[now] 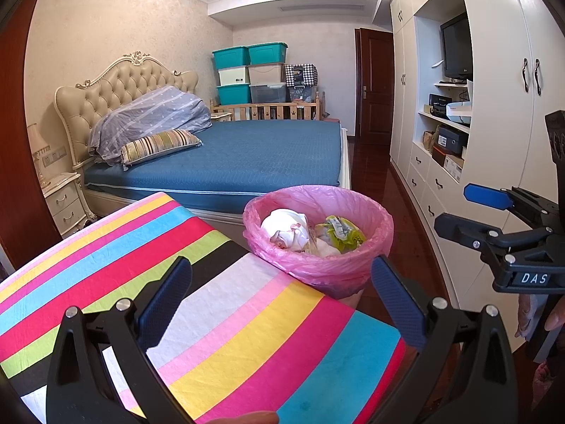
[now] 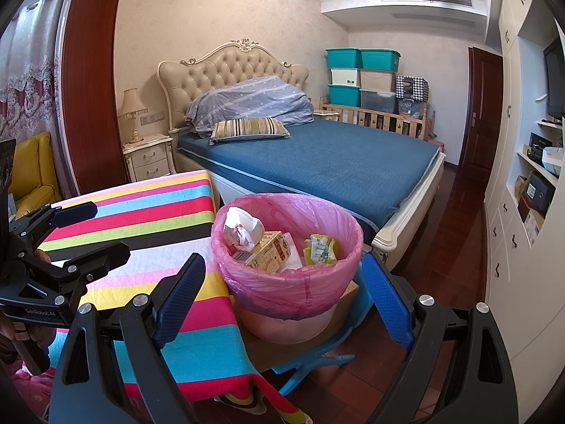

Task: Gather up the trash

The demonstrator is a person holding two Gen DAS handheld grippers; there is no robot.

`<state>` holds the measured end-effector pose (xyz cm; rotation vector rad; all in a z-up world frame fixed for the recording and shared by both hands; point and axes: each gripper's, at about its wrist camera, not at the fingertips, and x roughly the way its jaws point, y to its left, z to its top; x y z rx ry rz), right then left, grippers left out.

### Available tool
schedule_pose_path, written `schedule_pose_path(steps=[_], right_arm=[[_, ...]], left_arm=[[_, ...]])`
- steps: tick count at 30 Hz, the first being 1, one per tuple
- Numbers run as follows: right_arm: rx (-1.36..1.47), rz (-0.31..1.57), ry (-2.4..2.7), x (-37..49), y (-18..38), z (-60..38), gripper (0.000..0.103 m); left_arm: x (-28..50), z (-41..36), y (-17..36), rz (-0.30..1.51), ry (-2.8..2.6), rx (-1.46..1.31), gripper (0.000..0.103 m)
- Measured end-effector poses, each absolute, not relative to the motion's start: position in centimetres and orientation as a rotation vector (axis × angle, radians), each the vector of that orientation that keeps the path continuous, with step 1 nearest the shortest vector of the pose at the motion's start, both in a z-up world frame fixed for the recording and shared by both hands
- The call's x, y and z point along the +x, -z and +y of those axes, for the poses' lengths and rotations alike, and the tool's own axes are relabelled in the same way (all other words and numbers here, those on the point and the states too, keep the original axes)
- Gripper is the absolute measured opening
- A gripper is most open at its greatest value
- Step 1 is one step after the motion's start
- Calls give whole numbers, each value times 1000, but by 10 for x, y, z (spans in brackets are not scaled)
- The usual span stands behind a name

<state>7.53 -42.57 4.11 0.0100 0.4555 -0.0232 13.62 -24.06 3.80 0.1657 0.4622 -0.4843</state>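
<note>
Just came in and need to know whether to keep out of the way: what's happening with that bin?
A person holds a left gripper and a right gripper, both open and empty, over a striped tablecloth. The pink-lined trash bin beside it already holds crumpled paper, a small carton and a green wrapper.

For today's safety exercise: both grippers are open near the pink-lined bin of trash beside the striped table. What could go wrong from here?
1. The bin appears perched on a cardboard box over a blue stool beside the striped table; a nudge from the right gripper could tip it.
2. The loose pink liner might snag on a finger.
3. The left gripper hovers over the striped cloth and could drag it.
</note>
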Motion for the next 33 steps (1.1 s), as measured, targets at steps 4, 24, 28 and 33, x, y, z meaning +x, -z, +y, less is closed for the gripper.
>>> schedule_pose_path(steps=[4,24,28,33], right_arm=[[10,456,22,75,-41,-425,85],[8,462,23,77,-35,-420,85],[-3,469,22,79,-34,-412,85],[-23,479,7,83,-36,-398,85]], left_arm=[[136,-240,-37,462,485,168,98],[140,-233,-33,465,483,166,99],[142,-226,-33,472,486,143,98],[141,-209,-35,480,460,147,98]])
